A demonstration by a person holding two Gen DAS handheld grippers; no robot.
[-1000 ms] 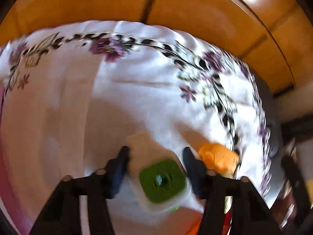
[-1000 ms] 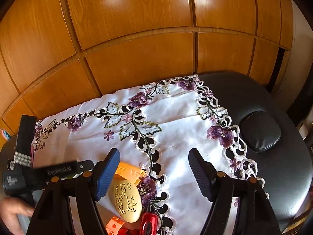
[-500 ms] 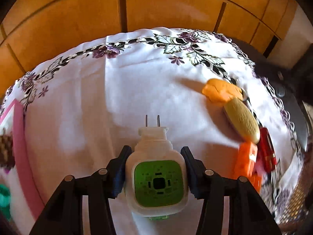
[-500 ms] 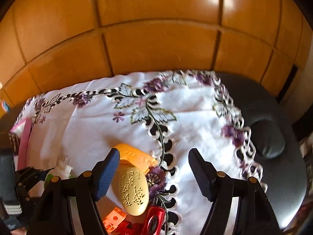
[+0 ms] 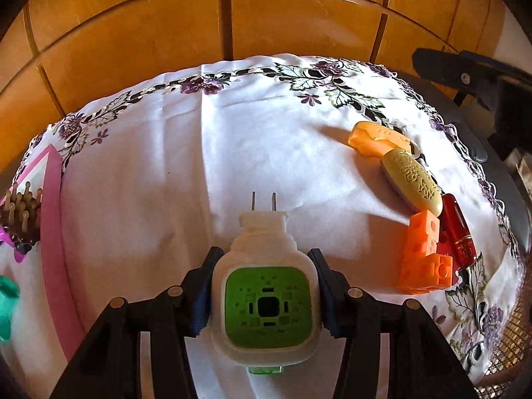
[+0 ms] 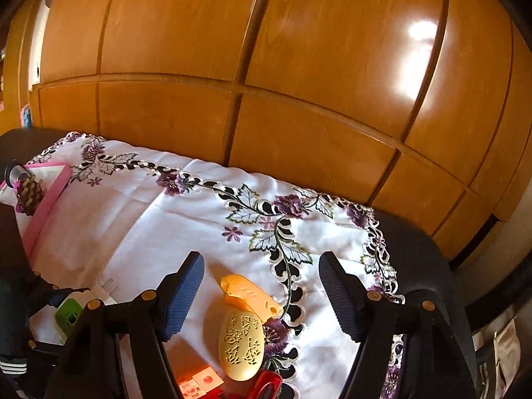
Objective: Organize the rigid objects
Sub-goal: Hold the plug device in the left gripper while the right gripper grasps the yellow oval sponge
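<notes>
My left gripper (image 5: 264, 272) is shut on a white plug-in device with a green face (image 5: 267, 302), prongs pointing forward, held above the white embroidered cloth (image 5: 166, 173). The device also shows at the left of the right wrist view (image 6: 69, 314). To the right lie an orange clip (image 5: 375, 139), a yellow oval case (image 5: 412, 178), orange blocks (image 5: 424, 259) and a red item (image 5: 459, 229). My right gripper (image 6: 262, 296) is open and empty, hovering over the orange clip (image 6: 249, 294) and the yellow case (image 6: 242, 345).
A pink tray (image 5: 55, 232) at the left holds a hairbrush (image 5: 21, 219) and a teal item (image 5: 6, 309). A wooden wardrobe (image 6: 266, 83) stands behind. A black padded surface (image 6: 432, 266) lies under the cloth's right side.
My left gripper, still holding the plug-in device, swung to face the table squarely and the pink tray came into view. My right gripper turned left and tilted up toward the wardrobe.
</notes>
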